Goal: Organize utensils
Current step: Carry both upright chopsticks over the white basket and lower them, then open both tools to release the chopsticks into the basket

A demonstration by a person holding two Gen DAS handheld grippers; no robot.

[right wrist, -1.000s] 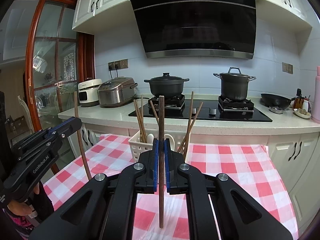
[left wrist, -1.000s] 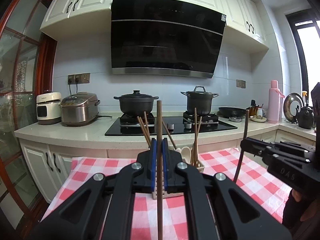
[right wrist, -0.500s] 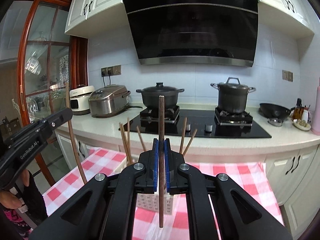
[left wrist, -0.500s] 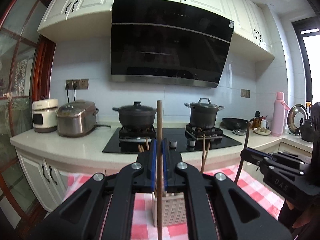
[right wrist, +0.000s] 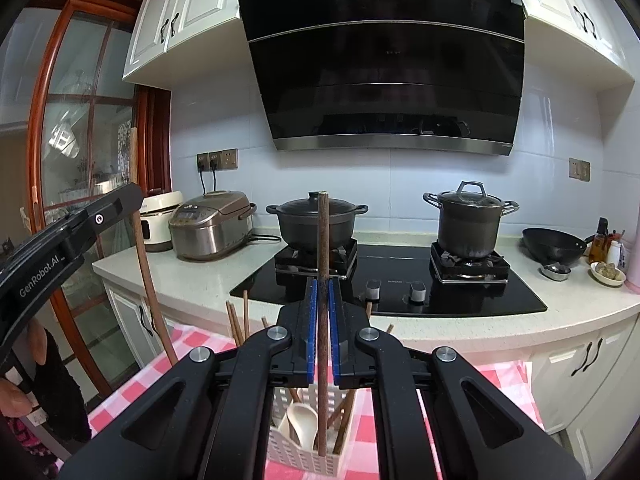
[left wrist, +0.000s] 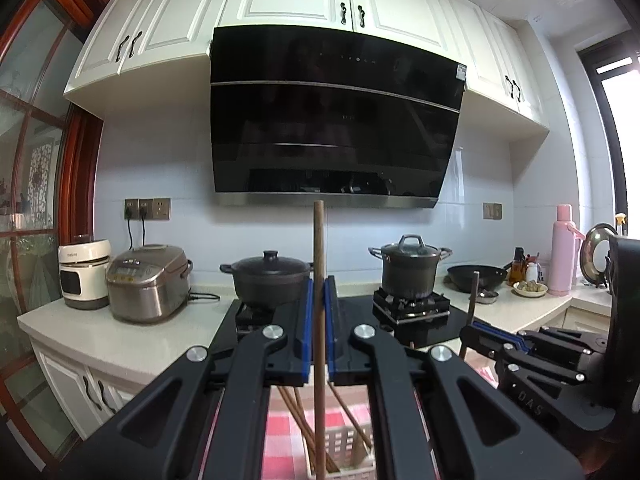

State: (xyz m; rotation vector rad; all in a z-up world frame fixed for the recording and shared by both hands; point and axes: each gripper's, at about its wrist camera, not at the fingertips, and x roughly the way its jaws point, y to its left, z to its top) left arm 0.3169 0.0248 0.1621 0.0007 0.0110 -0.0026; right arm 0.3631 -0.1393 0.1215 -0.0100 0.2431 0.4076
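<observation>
My left gripper [left wrist: 319, 312] is shut on a brown chopstick [left wrist: 319, 264] held upright, its lower end over the white slotted utensil basket [left wrist: 340, 470], which holds several chopsticks. My right gripper [right wrist: 322, 312] is shut on another upright brown chopstick [right wrist: 322, 240], its tip down in the same basket [right wrist: 288, 444] beside a white spoon [right wrist: 302, 424]. Each gripper shows in the other's view: the right one at the right edge [left wrist: 472, 332], the left one at the left edge [right wrist: 132, 200], each with its chopstick.
The basket stands on a red-and-white checked tablecloth [right wrist: 132, 380]. Behind is a white counter [right wrist: 192, 276] with a black hob, two dark pots [right wrist: 316, 220], a rice cooker [right wrist: 212, 228], a wok [right wrist: 554, 244] and a pink flask [left wrist: 564, 248].
Both grippers have moved forward and closer to the basket, which now lies low between the fingers. The views have tilted up toward the hood. Both chopsticks stay gripped.
</observation>
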